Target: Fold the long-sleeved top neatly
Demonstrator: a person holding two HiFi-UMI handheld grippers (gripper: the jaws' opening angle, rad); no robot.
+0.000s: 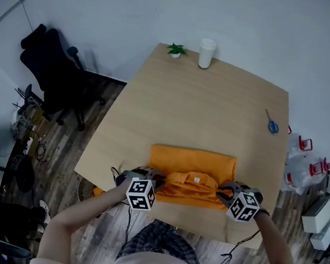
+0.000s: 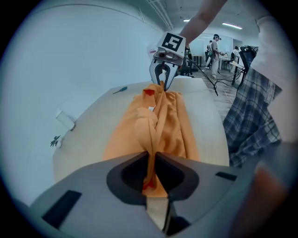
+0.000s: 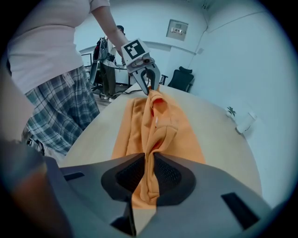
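Head view showed the orange top (image 1: 192,161) partly folded into a rectangle at the near edge of the tabletop (image 1: 204,103); left tool (image 1: 157,178) and right tool (image 1: 224,192) each clamped its collar-side edge, one fold apparently remaining.

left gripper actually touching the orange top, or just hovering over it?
Touching. In the left gripper view, the fingers of the left gripper pinch a bunched fold of the orange top, with no gap.
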